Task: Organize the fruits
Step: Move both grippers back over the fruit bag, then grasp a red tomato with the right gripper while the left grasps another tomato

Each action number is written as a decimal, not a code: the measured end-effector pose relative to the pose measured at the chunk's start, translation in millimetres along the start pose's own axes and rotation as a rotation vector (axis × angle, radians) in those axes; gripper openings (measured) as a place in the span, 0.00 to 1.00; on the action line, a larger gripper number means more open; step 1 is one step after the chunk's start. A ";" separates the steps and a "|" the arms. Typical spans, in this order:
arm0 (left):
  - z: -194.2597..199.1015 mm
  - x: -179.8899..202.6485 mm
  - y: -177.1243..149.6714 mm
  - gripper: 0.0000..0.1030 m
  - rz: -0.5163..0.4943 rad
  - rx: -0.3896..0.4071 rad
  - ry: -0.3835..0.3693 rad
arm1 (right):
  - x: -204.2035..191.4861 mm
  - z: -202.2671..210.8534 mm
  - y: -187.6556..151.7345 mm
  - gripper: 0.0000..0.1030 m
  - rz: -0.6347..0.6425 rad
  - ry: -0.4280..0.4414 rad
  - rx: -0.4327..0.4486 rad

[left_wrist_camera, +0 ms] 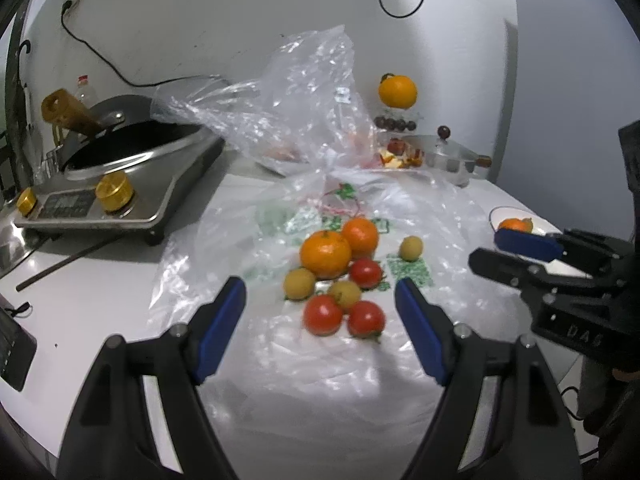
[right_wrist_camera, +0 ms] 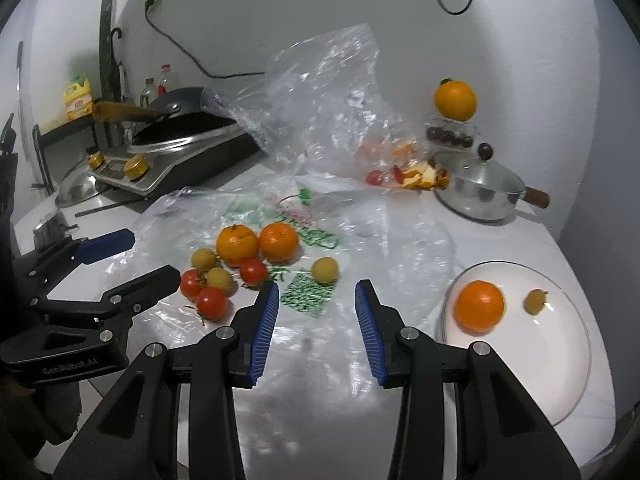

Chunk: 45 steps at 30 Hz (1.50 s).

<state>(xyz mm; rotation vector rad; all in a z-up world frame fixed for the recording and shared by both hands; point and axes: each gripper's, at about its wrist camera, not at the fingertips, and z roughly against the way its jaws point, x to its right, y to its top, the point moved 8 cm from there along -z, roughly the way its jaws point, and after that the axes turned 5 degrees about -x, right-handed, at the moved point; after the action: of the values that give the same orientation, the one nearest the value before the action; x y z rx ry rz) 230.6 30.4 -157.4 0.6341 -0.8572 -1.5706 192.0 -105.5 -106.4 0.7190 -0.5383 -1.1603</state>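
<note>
You have four round orange mandarins (right_wrist_camera: 237, 245), three red tomatoes (right_wrist_camera: 211, 303), five small yellowish-brown longans (right_wrist_camera: 324, 270) and one white plate (right_wrist_camera: 568, 380).

Over on the far left, a black wok (right_wrist_camera: 180, 120) with a wooden handle (right_wrist_camera: 120, 111) sits on a steel induction cooker (right_wrist_camera: 168, 160) with two gold knobs, its cable (right_wrist_camera: 176, 50) running up to a wall socket. A yellow oil bottle (right_wrist_camera: 78, 102) stands behind; on the right, a lidded steel saucepan (right_wrist_camera: 478, 190) rests on the white surface (right_wrist_camera: 500, 236).
</note>
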 end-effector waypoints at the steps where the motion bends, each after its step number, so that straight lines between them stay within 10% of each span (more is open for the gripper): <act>1: -0.1 -2.6 -0.4 0.76 0.000 0.002 0.007 | -3.7 -4.2 -0.2 0.41 0.004 0.009 -0.007; 22: -1.6 -48.0 -10.9 0.76 0.038 -0.007 0.095 | -69.7 -57.0 -5.5 0.41 0.069 0.217 -0.107; 45: -11.9 -4.3 -2.9 0.75 -0.092 -0.007 0.052 | -34.6 -38.5 1.0 0.28 0.051 0.155 -0.056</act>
<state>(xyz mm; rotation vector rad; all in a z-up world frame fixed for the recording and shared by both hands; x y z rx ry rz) 239.1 32.7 -166.9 0.7148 -0.7933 -1.6315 209.0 -63.7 -131.8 0.7357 -0.3902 -1.0585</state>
